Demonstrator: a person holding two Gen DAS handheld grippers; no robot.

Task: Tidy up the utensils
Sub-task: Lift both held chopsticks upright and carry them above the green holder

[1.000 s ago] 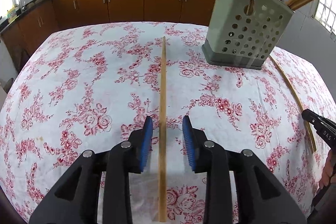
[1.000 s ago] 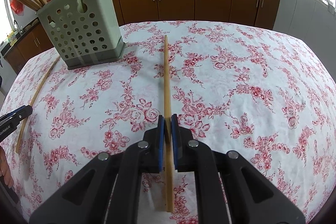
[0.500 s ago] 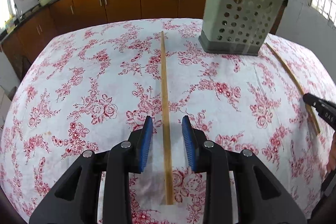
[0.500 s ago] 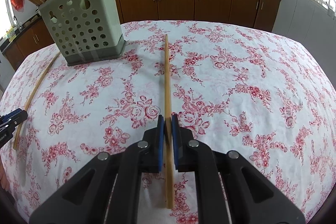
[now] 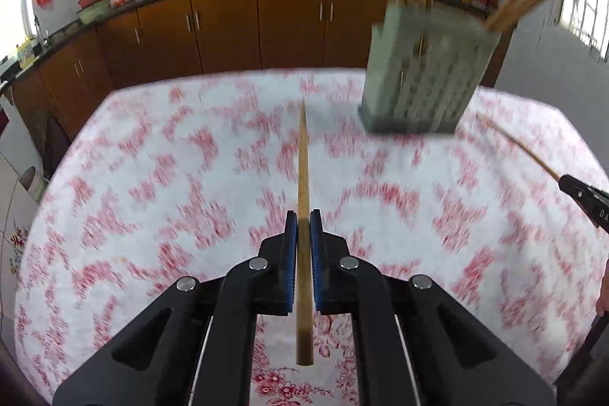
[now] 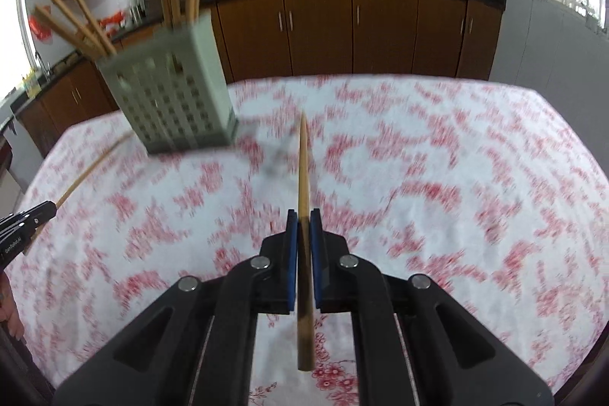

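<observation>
Grippers, both angled down over the red-flowered white tablecloth [image 5: 160,155], each clamp a slim tan wooden chopstick, left gripper [image 5: 303,227] on one chopstick [image 5: 303,162] and right gripper [image 6: 303,225] on another chopstick [image 6: 303,155], tapered tips pointing away towards the brown cabinets [image 5: 228,21], beside the perforated grey-green plastic utensil holder [image 5: 426,78].
</observation>
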